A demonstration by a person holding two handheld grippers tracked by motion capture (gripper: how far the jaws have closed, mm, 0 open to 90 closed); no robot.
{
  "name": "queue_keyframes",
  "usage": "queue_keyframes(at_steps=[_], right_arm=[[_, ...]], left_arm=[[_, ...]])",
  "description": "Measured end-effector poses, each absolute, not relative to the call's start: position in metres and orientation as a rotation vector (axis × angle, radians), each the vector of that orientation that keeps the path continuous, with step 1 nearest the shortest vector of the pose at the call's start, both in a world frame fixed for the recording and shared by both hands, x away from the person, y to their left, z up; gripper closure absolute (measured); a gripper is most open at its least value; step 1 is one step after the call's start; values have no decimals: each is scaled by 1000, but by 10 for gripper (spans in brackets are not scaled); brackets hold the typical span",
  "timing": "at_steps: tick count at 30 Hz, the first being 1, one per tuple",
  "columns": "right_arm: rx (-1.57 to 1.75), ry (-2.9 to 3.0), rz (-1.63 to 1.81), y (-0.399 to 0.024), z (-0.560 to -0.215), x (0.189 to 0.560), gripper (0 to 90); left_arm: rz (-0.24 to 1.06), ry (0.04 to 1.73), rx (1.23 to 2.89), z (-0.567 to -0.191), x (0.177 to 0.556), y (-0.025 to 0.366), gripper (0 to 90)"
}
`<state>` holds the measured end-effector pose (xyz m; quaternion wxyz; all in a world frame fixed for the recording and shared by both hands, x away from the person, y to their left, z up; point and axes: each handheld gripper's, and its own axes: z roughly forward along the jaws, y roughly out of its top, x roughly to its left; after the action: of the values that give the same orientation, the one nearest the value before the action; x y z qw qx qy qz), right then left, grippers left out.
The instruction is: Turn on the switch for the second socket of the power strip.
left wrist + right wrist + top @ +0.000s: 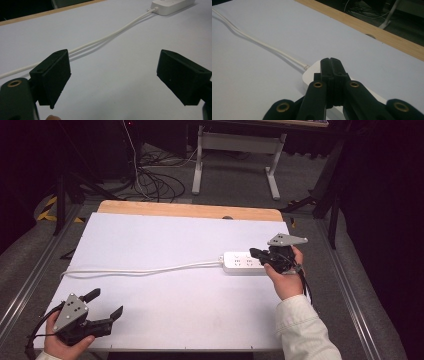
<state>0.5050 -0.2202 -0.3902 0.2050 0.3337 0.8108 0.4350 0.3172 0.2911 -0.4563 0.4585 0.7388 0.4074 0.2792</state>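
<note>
On white surface (pixel 165 310), power strip (pixel 240 263) lay right of centre, cord (pixel 140 269) trailing left toward edge. Right hand-held gripper (pixel 256 253) poised over strip, jaws pressed together, holding nothing; likely set to press or nudge it. Left hand-held gripper (pixel 107 304) parked near front-left corner, jaws wide apart, empty, apparently waiting.

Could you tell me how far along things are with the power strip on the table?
Nothing looks done yet: the power strip lies flat, its cord trailing left. In hand: the right gripper, jaws shut, sits over the strip's cord end. The left gripper waits open near the table's front edge. Whatever follows is left.
</note>
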Motion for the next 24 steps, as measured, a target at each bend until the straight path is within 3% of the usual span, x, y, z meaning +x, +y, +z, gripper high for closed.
queue_keyframes(at_steps=[24], right_arm=[[1031,2291,1062,-218,-430,554,900]], left_arm=[[689,1003,1822,-457,318,291,125]])
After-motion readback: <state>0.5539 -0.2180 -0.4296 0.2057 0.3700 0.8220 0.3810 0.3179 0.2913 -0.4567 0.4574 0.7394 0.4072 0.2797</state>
